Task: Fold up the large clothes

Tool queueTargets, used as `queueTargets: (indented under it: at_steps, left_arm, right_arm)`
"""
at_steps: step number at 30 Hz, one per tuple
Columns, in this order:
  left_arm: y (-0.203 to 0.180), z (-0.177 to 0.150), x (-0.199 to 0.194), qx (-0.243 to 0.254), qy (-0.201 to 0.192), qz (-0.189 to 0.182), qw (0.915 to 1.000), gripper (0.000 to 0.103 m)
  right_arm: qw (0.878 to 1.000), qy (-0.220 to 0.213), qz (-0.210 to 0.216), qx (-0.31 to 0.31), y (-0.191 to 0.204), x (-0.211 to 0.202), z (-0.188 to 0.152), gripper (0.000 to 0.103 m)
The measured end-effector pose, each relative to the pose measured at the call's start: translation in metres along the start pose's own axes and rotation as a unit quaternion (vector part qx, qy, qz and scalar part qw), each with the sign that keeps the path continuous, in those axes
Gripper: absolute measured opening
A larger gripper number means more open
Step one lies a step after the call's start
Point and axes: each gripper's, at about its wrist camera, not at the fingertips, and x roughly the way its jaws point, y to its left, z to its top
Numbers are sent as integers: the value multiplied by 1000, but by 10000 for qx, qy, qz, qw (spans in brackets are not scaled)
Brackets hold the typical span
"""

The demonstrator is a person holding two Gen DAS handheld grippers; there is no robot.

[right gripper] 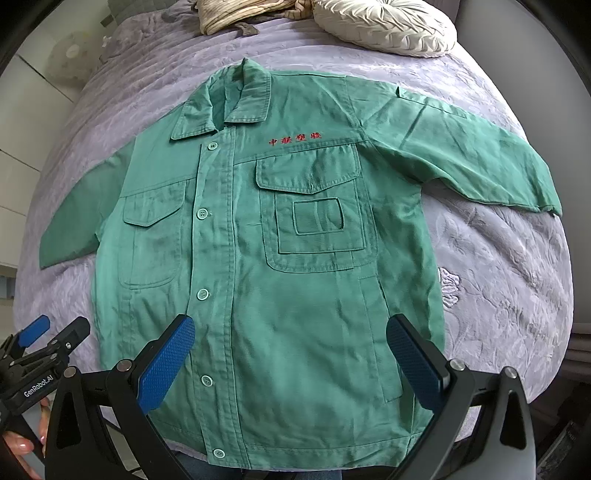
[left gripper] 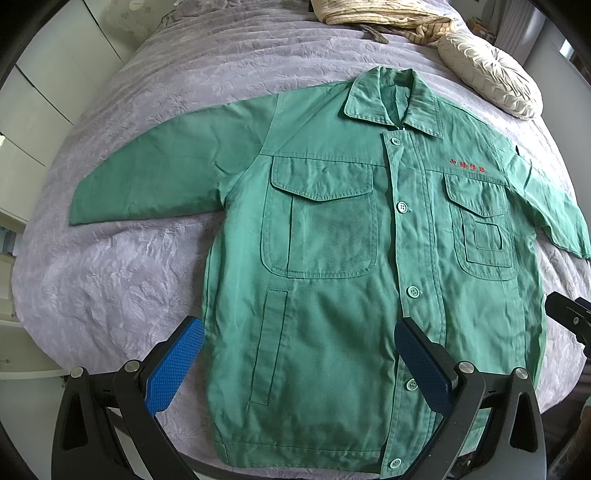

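left gripper (left gripper: 299,365): fingers spread wide, holding nothing, above the hem's left half at 6 o'clock | green work jacket (left gripper: 332,258): flat, buttoned, front up on the lavender bedspread (left gripper: 110,280), sleeves out toward 9 and 3 o'clock, collar at 12 | right gripper (right gripper: 291,363): fingers spread wide, empty, over the hem's right half | round pleated cushion (right gripper: 384,26): at 1 o'clock beyond the collar

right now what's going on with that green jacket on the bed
A person holds a claw in each hand over a green jacket spread flat, front up and buttoned, on a bed with a purple cover. Both sleeves lie stretched out to the sides. The left claw and the right claw hover open near the hem, gripping nothing. No fold has been made yet.
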Motion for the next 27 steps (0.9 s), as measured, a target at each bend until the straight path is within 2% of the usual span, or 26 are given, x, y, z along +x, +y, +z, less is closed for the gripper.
queueTargets:
  at_steps: [8, 14, 17, 20, 23, 27]
  left_arm:
    - [0, -5, 8, -36, 17, -103, 9999, 103]
    - [29, 8, 26, -337, -46, -582, 9977, 103]
    - [59, 19, 37, -660, -186, -834, 9942, 103]
    - [104, 31, 57, -1185, -356, -1002, 9872, 103]
    - [150, 42, 82, -1566, -535, -911, 9820, 103]
    - [223, 60, 117, -2186, -809, -666, 9702, 103]
  right_arm:
    - [10000, 26, -33, -17, 2, 3, 0, 103]
    - [9997, 133, 167, -119, 11, 15, -1, 103]
    - [9989, 203, 368, -187, 24, 27, -3, 103]
    - [9975, 399, 527, -242, 44, 44, -5, 103]
    - [9960, 554, 613, -349, 67, 63, -8, 103]
    - [9934, 693, 679, -613, 102, 91, -13, 103]
